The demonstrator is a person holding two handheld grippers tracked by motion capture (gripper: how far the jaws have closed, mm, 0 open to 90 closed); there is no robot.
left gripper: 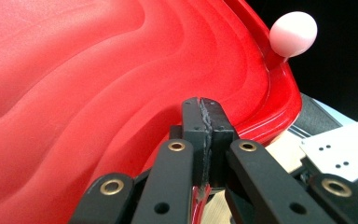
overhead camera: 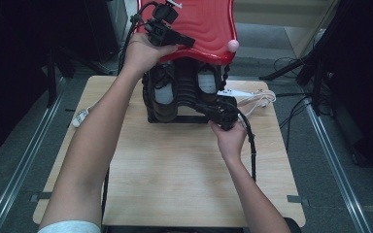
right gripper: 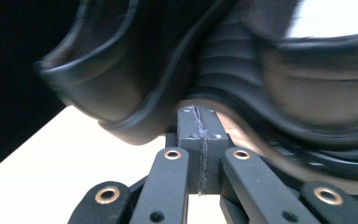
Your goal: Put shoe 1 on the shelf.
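Observation:
A red wavy plastic lid [overhead camera: 209,24] [left gripper: 98,70] with a pink ball [overhead camera: 233,45] [left gripper: 292,32] at its corner stands raised at the table's far side. My left gripper [overhead camera: 189,42] [left gripper: 204,105] is shut on the lid's near rim, and a sliver of red shows low between the jaws. Under the lid sits a black ribbed holder [overhead camera: 184,92] [right gripper: 135,70] with what look like two dark shoes with pale insides. My right gripper [overhead camera: 201,106] [right gripper: 196,112] is shut, its tips against the underside of that black item, with nothing seen between the jaws.
The wooden table [overhead camera: 175,170] [right gripper: 65,158] has bare room in front of the holder. A white cable [overhead camera: 257,99] lies at the far right of the table, and a small white device [overhead camera: 80,117] sits at its left edge. Dark stands and cables flank the table.

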